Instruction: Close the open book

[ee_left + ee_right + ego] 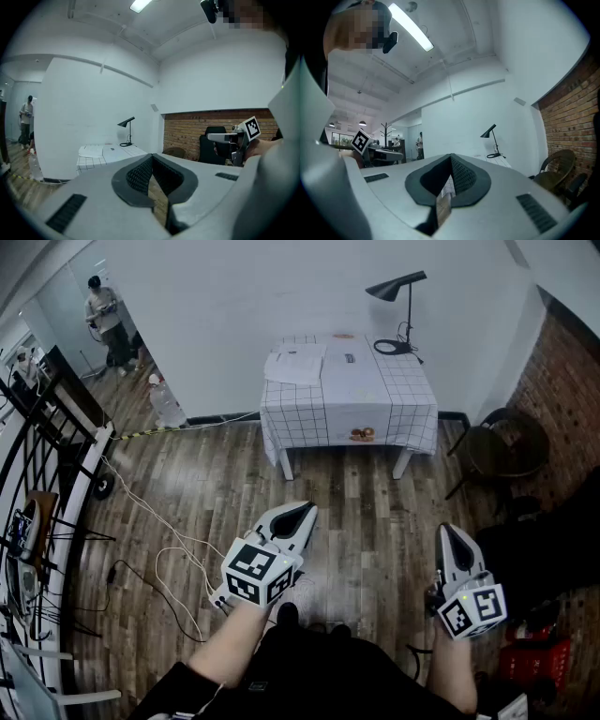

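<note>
The open book (pixel 295 363) lies with white pages up on the left part of a table with a checked cloth (pixel 375 399), far ahead by the white wall. In the left gripper view the book (pixel 91 151) is small and distant. My left gripper (pixel 307 509) is held low near my body, jaws shut, with nothing in them. My right gripper (pixel 446 530) is likewise near my body, shut and empty. Both point toward the table, well short of it. From the left gripper (pixel 152 155) the right gripper (pixel 216 137) shows to the side.
A black desk lamp (pixel 398 287) stands on the table's far right corner. A dark round chair (pixel 506 442) sits right of the table by the brick wall. Cables (pixel 159 549) trail over the wooden floor at left, beside a black rack (pixel 47 456). A person (pixel 103 310) stands far left.
</note>
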{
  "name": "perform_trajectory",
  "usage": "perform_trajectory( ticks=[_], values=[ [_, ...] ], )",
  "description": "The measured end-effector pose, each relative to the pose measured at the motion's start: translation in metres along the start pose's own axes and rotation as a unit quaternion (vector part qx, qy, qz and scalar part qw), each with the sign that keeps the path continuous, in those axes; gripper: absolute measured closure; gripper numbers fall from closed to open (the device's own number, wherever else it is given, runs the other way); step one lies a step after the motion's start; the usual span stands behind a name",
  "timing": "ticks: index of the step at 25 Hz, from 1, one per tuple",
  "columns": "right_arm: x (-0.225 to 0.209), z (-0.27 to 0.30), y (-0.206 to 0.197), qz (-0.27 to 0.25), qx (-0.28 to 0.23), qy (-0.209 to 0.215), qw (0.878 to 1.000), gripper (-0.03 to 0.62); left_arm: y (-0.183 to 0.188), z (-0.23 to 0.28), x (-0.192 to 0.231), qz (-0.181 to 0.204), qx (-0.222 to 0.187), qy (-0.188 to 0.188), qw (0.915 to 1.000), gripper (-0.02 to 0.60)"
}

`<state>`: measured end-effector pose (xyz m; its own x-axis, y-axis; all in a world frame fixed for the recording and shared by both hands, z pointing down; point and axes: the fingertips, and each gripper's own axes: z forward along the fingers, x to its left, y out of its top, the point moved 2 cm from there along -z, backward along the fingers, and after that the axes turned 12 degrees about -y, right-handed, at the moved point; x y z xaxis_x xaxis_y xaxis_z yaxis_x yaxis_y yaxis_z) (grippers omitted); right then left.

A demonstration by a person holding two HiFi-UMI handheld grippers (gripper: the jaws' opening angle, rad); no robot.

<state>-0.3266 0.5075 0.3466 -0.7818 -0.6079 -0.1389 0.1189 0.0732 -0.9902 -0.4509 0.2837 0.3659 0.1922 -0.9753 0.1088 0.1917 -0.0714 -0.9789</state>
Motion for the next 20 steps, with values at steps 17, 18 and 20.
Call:
perform_trajectory(
  ticks=[17,18,20],
  values=[
    [-0.061,0.019,-0.026,0.033,0.030,-0.051,0.998,0.591,-0.010,0.090,0.007,-0.018,-0.003,-0.030,0.9994,0.571],
    [-0.066,0.031,-0.028,0.033,0.033,-0.053,0.998,0.591,-0.010,0.102,0.016,-0.019,-0.004,-0.032,0.9993,0.571],
    [-0.078,0.057,-0.034,0.033,0.038,-0.060,0.997,0.591,-0.011,0.128,0.040,-0.021,-0.004,-0.033,0.9992,0.571]
  ],
)
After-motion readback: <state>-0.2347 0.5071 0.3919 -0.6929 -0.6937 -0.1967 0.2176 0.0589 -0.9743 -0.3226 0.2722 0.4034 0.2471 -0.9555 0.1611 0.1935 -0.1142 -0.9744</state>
